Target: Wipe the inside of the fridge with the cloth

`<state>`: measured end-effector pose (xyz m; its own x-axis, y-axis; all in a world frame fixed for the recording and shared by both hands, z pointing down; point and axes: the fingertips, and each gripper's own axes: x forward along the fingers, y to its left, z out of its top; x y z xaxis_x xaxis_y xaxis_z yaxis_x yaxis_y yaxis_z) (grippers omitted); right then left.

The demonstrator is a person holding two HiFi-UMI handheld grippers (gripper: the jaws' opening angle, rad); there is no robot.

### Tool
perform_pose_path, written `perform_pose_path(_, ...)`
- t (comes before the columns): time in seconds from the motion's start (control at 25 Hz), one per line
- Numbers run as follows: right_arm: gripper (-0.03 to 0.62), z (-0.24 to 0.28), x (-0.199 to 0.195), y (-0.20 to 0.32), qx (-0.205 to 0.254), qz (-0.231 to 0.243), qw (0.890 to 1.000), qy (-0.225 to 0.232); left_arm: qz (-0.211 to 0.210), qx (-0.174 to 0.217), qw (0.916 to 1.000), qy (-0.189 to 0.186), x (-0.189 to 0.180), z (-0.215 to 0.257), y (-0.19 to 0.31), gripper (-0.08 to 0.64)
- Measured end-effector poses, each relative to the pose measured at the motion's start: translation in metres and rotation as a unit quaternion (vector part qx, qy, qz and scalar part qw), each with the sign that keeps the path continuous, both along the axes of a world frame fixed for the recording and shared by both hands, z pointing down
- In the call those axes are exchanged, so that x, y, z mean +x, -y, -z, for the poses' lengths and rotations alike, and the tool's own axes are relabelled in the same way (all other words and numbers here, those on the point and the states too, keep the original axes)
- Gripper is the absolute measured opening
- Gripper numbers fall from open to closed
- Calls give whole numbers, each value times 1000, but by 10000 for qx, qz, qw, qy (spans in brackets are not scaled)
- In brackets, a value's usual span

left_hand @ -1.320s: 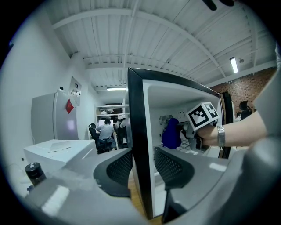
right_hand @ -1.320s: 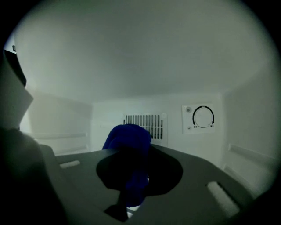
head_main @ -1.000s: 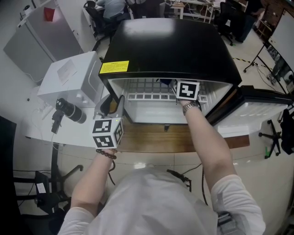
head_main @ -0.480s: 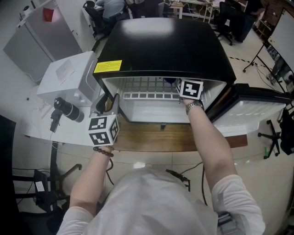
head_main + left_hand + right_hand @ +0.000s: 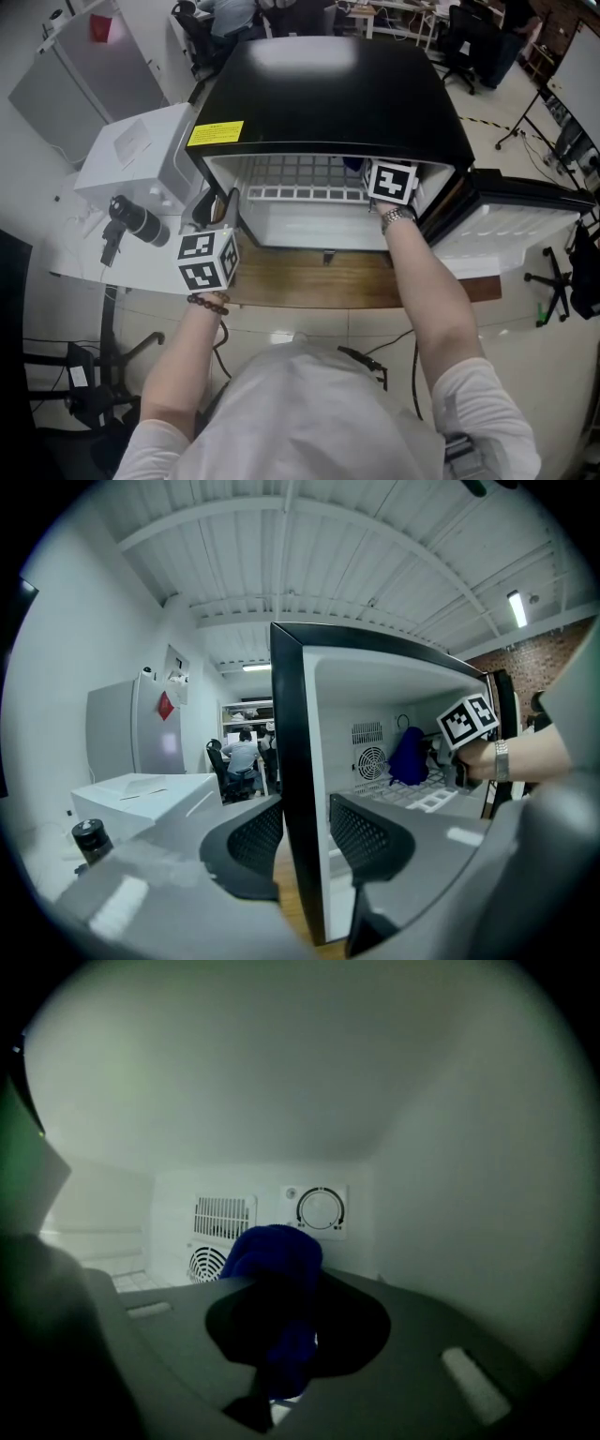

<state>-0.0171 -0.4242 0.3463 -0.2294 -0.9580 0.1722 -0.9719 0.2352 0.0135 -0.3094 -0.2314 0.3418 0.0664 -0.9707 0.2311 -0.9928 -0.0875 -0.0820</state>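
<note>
Your right tongs (image 5: 281,1321) are closed on a bunched blue cloth (image 5: 274,1252), which bulges up out of the dark pads and trails down between them. You hold them deep inside the fridge (image 5: 328,94), on its right-hand side. From the head view only their marker cube and your wrist with its watch (image 5: 396,215) show at the opening.

Seen along those tongs, the cloth sits in front of the white back wall. A slatted vent (image 5: 225,1216) and a round fan grille (image 5: 206,1262) are behind it to the left, and a round dial (image 5: 321,1209) is just above and to its right. You cannot tell from any view whether the cloth touches the back wall. From the left gripper view it hangs above the white slotted shelf (image 5: 412,794), close to the fan grille.

Your left tongs (image 5: 305,841) are outside the cabinet, at its front left corner. Their two mesh pads stand either side of the front edge of the side wall (image 5: 292,761), one on the black outside and one on the white inside, closed against it.

The fridge is a small black one with a yellow label (image 5: 215,133) on top, and it stands on a wooden worktop (image 5: 309,281). Its door (image 5: 525,220) is swung wide open to your right. A white box (image 5: 141,155) stands just beside the fridge on your left. Far off behind it, a person (image 5: 246,755) sits in a chair.
</note>
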Motion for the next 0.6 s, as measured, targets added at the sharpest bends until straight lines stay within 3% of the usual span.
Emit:
perform_pose_path(0.36, 43, 7, 6, -9, 136, -253, 9996, -64, 13, -18, 10000, 14, 1, 0, -2, 150)
perform_pose_path(0.6, 43, 31, -25, -29, 503, 304, 9978, 295, -39, 10, 10000, -10, 1, 0, -1, 150)
